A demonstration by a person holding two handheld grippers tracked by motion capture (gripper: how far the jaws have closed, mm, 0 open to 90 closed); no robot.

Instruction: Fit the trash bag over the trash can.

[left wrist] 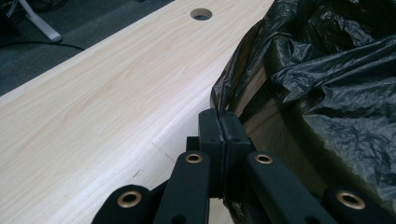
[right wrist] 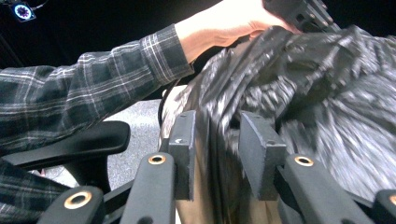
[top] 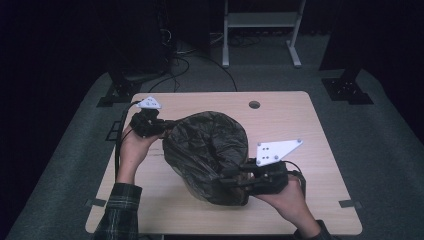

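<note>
High view: the right hand-held gripper (top: 227,179), nearest, is reaching into the near rim of the black bag (top: 207,150), which is sitting mid-surface (top: 300,125) over a bin. Left gripper view: the left hand-held gripper (left wrist: 219,122) is pinching the rim, jaws closed. Right gripper view: jaws are standing apart, straddling the rim. Judged step: fitting the liner; next, closing right. The bin beneath is mostly hidden.

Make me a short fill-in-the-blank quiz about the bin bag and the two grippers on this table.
1. The bag over the bin is ____ in colour.
2. The left gripper is ____ on the bag's edge.
3. The jaws of the right gripper stand ____ around the bag's rim.
4. The table has a round ____ near its far edge.

Missing words: black; shut; open; hole
</note>
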